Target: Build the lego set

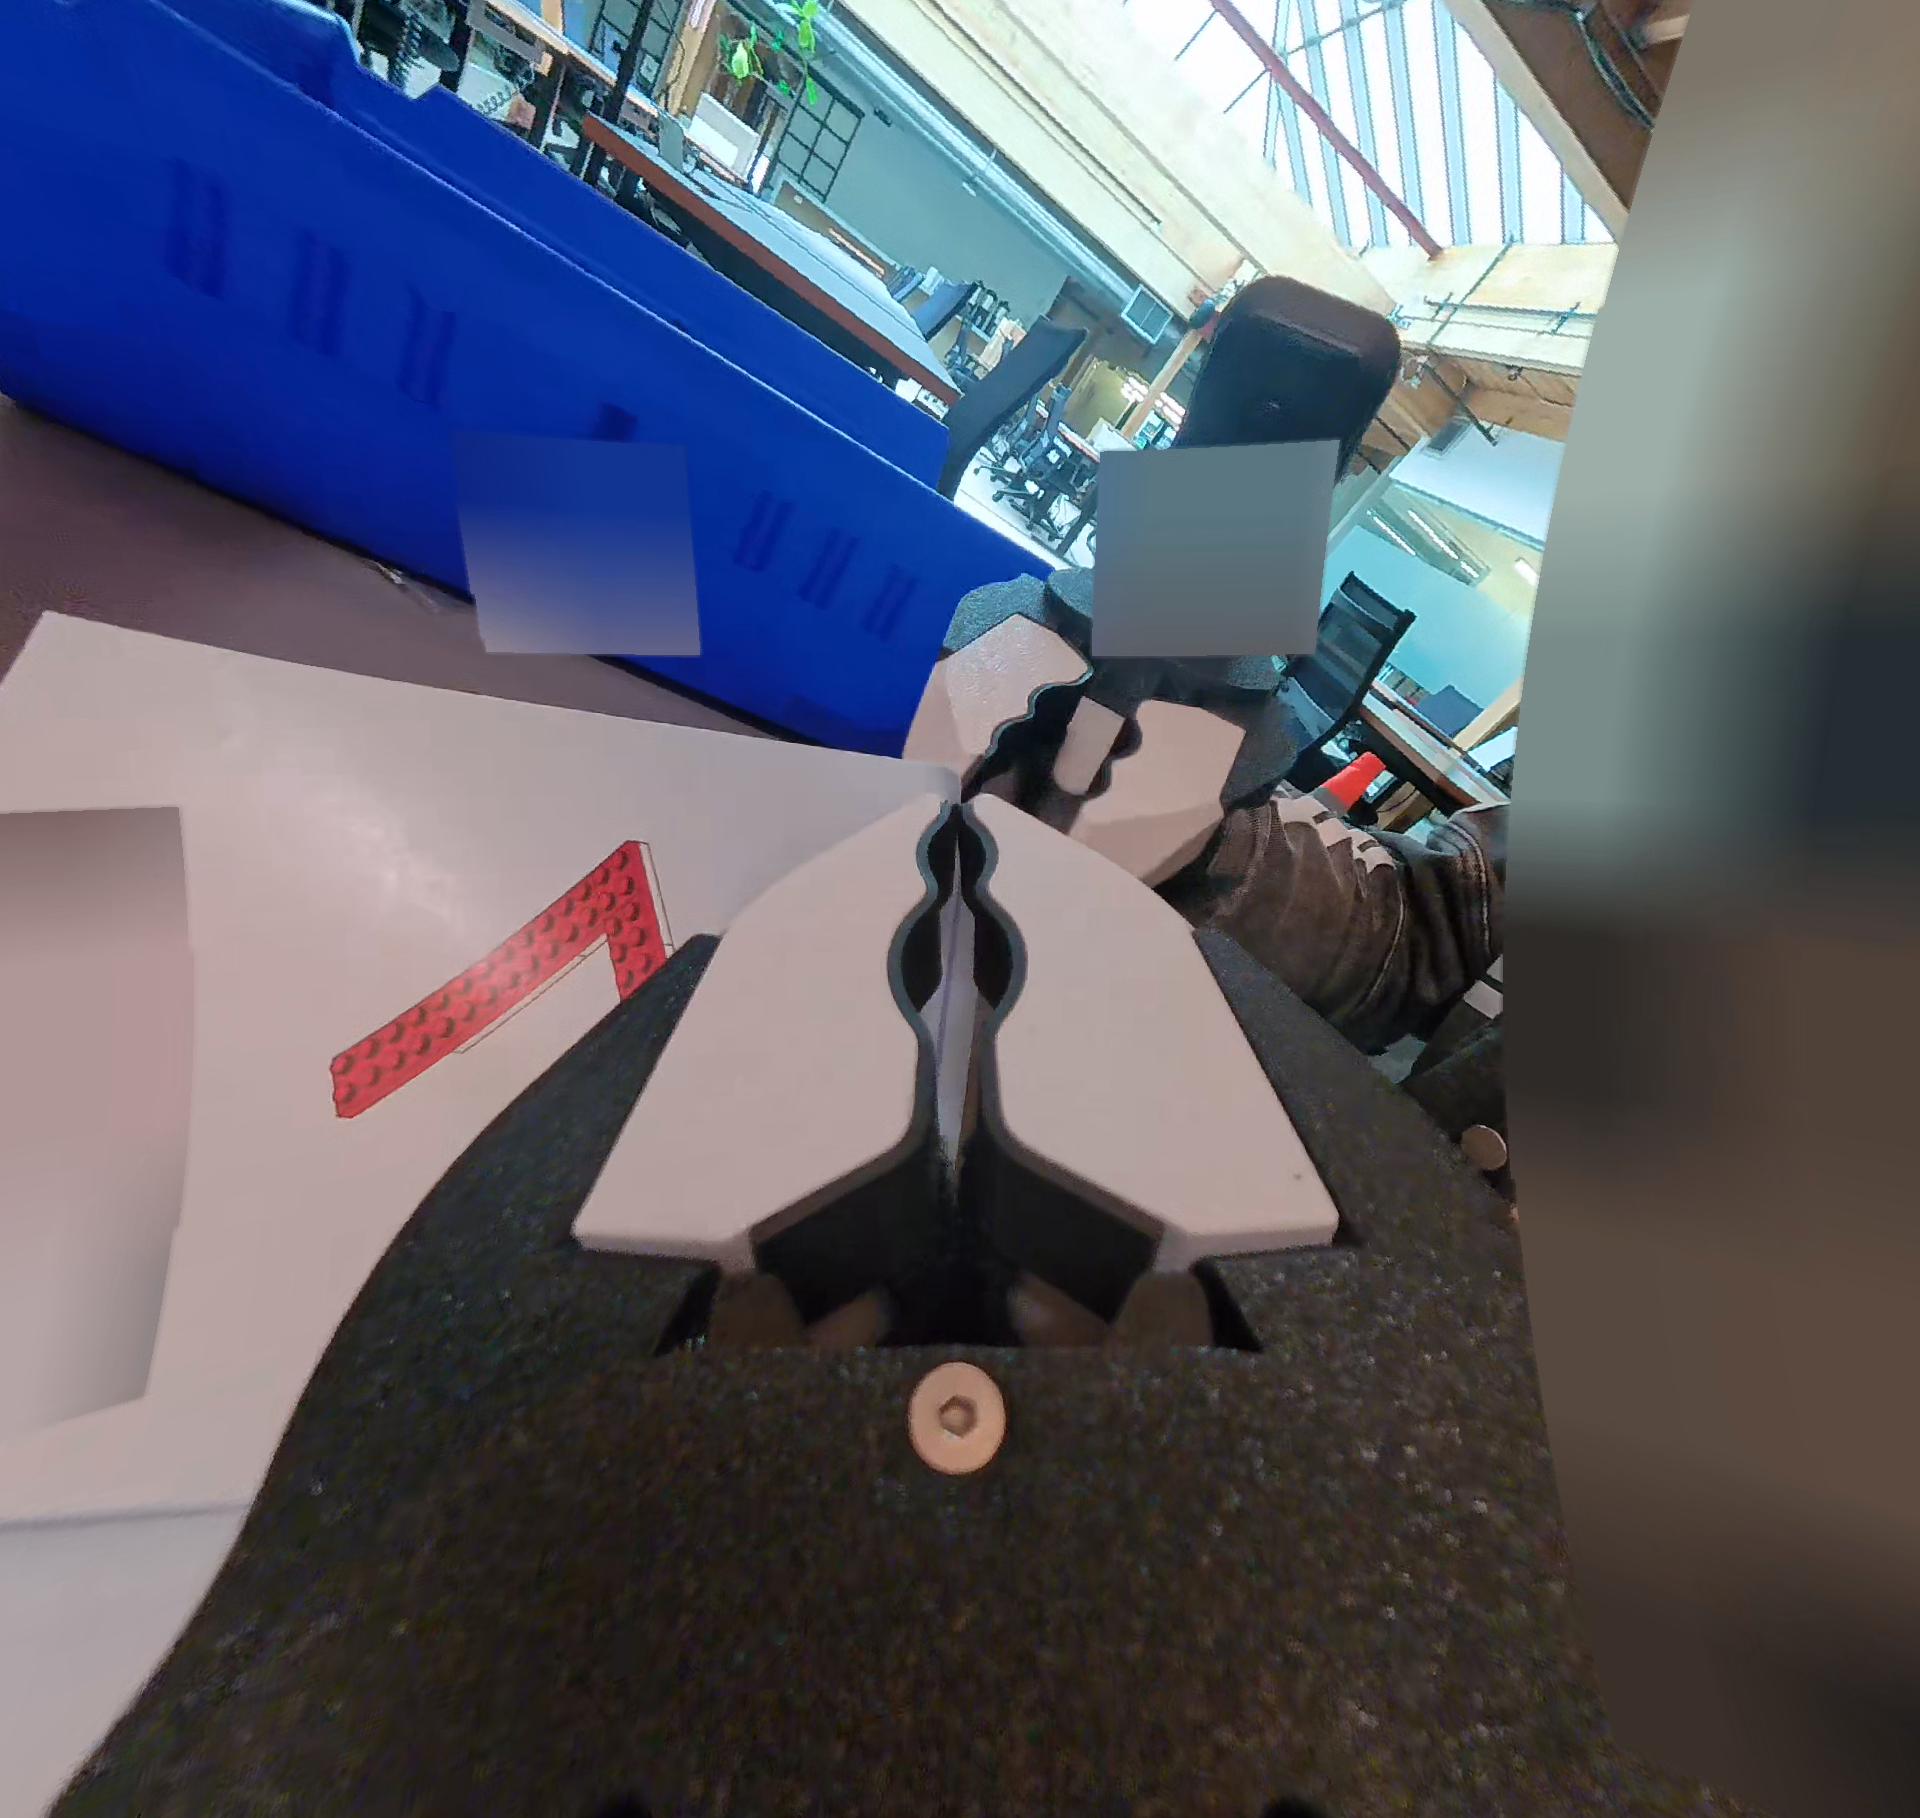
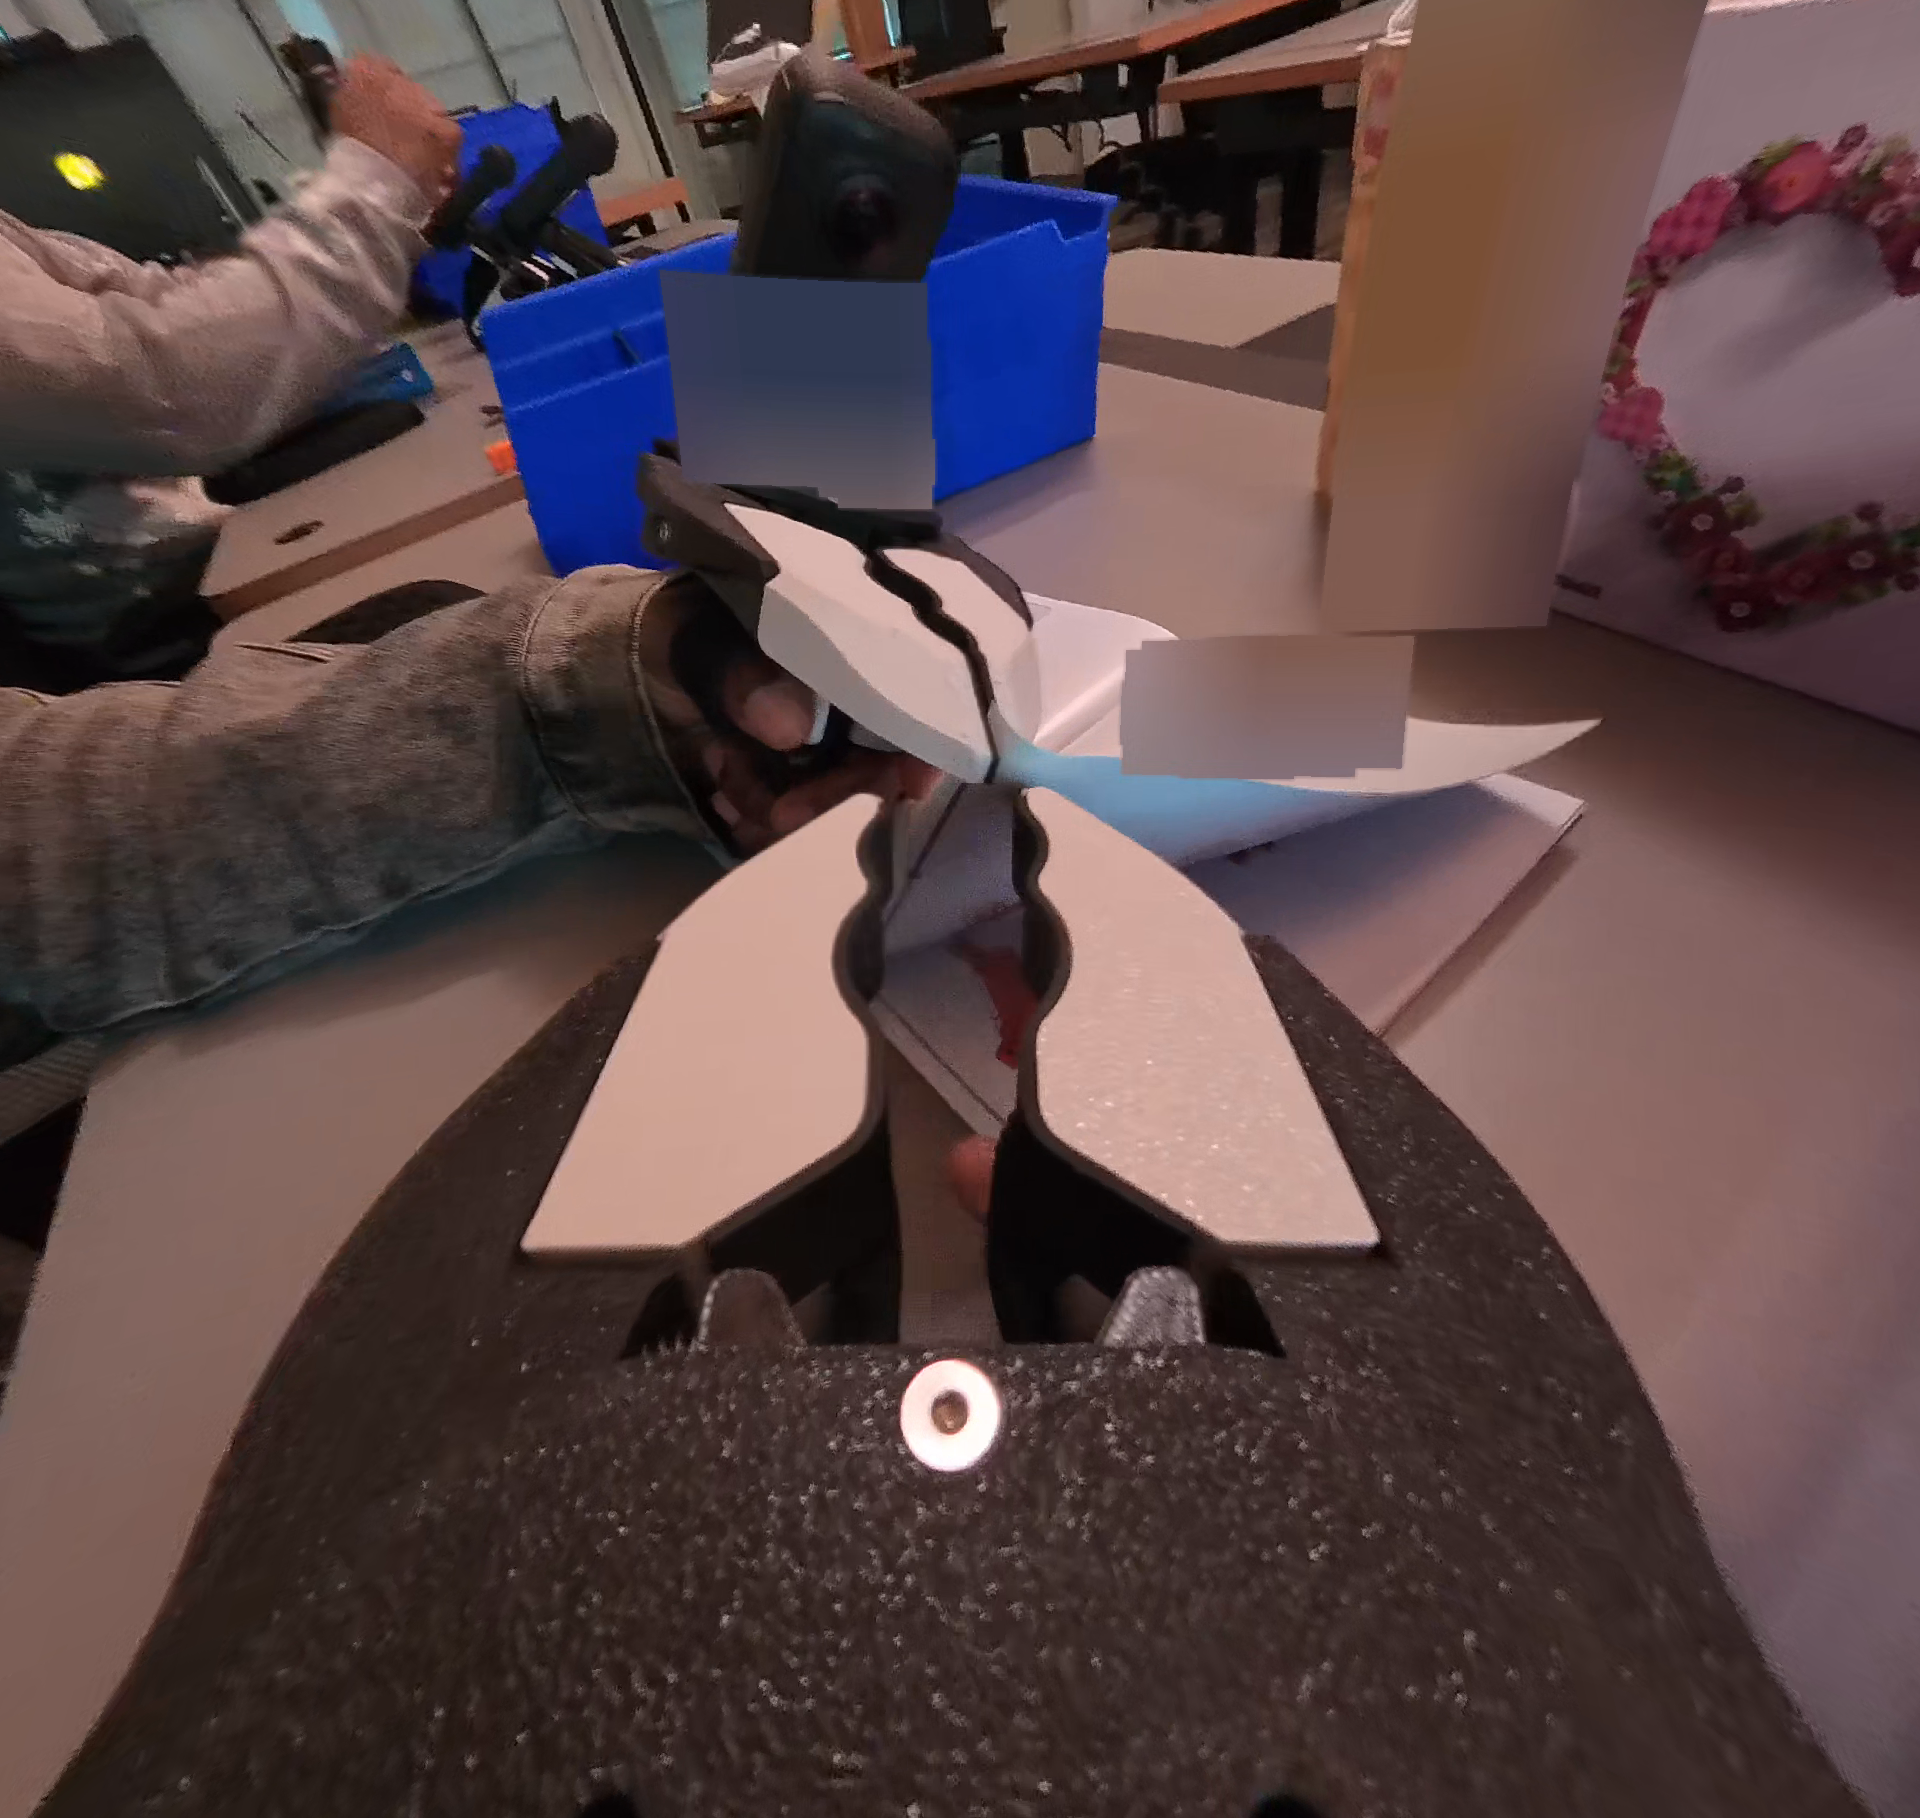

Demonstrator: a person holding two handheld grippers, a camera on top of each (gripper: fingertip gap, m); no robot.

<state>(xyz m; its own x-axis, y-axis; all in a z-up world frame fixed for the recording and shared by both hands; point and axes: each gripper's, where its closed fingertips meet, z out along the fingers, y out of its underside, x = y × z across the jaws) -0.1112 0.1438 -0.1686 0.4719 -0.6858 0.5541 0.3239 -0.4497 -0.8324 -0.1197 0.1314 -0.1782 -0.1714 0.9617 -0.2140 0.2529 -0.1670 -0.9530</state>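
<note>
The white instruction booklet (image 2: 1455,885) lies open on the grey table (image 2: 260,1197). My left gripper (image 1: 956,818) is shut on the edge of one of its pages (image 1: 416,781), which bears a picture of a red studded plate (image 1: 520,968). In the right wrist view the left gripper (image 2: 992,766) holds that page (image 2: 1195,812) lifted and curled above the booklet. My right gripper (image 2: 951,812) is just in front of it, with its jaws partly apart around the page's edge and its pads not pressing on it. The right gripper also shows in the left wrist view (image 1: 1049,781), close beyond my left fingertips.
A blue bin (image 2: 987,366) stands behind the booklet and also shows in the left wrist view (image 1: 416,314). A white box with a flower wreath (image 2: 1766,366) stands at the right. A grey sleeve (image 2: 312,781) lies on the table at left. Another person's arm (image 2: 208,314) is at the back left. My two grippers' fingertips are within a few centimetres of each other.
</note>
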